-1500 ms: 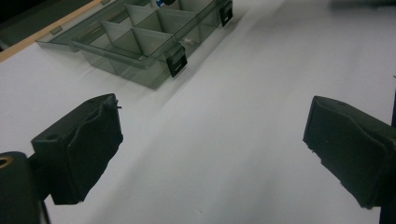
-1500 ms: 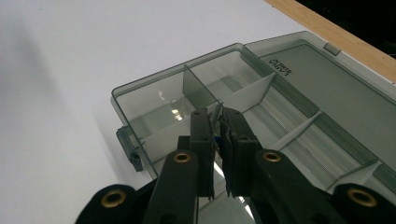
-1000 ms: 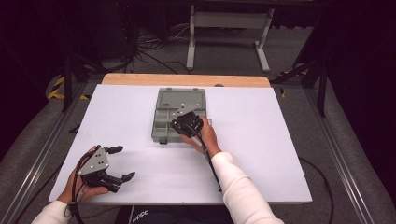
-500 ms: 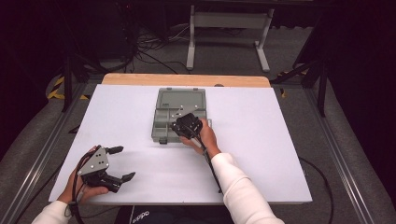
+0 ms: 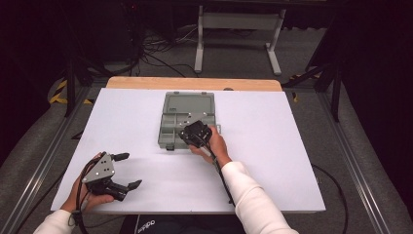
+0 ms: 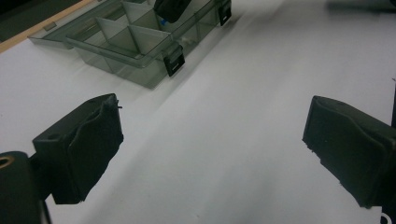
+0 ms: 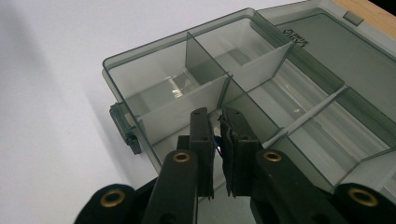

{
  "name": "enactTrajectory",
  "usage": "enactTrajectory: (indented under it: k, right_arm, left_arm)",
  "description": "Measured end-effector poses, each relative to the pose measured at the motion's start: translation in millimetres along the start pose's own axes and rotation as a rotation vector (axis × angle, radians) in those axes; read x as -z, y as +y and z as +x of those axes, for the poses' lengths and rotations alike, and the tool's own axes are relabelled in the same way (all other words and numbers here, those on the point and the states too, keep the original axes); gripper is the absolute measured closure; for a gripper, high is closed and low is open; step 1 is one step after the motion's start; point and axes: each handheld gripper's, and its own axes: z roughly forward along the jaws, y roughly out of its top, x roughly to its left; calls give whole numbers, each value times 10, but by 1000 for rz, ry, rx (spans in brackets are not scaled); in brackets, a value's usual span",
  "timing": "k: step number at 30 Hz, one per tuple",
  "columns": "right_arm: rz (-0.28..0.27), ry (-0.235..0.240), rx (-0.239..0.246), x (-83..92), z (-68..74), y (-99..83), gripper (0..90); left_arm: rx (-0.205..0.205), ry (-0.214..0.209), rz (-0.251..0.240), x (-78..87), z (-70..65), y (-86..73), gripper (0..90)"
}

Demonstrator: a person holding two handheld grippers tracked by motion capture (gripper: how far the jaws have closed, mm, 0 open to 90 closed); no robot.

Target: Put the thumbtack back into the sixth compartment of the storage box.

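White tabletop, matte, on a wood-edged bench: bare apart from one box and the two handheld tools.

Smoke-grey translucent plastic organizer box, lid thrown flat open toward 12 o'clock, black latches on the near wall. It lies slightly toward 12 o'clock of table centre. Dividers split the tray into several compartments; those visible in the right gripper view look bare, though glare hides part of their floors.

Left gripper, at the 7 o'clock corner of the table, in the person's left hand. Jaws spread wide with nothing between them, pointing toward 3 o'clock, well apart from the box. In the left gripper view its pads frame bare tabletop, the box at 11 o'clock.

Right gripper, in the person's right hand, sits over the near right part of the tray, tips dipped into a compartment beside a divider junction. Jaws drawn nearly together, a thin slot between the pads.

Small item, blue and white, in that slot: too little shows to name it, and whether the pads truly pinch it I cannot tell.

Step in hand, as judged: either picking this small piece out of the compartment or setting it in. Next move calls for a straight lift clear of the dividers if picking, or a slight opening of the jaws and a vertical retreat if placing; the walls leave little room sideways.
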Motion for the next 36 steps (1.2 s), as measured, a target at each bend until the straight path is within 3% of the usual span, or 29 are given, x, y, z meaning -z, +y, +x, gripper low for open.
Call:
enactTrajectory:
  k: [9, 15, 24, 26, 28, 30, 36]
  right_arm:
    - [-2, 18, -2, 29, 23, -28, 820]
    - [-46, 21, -22, 145, 6, -64, 753]
    - [-133, -5, 9, 594, 1, -276, 656]
    - [-140, -30, 26, 702, -12, -356, 617]
    - [-146, -33, 22, 737, -20, -384, 597]
    - [-182, -36, 6, 887, -64, -501, 552]
    - [-199, -63, -19, 1094, -194, -678, 450]
  left_arm:
    - [5, 2, -1, 3, 3, -4, 54]
    - [19, 12, -7, 19, 14, 1, 56]
    - [36, 30, -4, 49, 15, -7, 69]
    - [40, 33, -4, 46, 17, -12, 74]
    - [40, 35, -2, 42, 16, -14, 74]
    - [41, 41, 5, 24, 11, -11, 74]
    - [56, 48, 11, -38, 76, 10, 78]
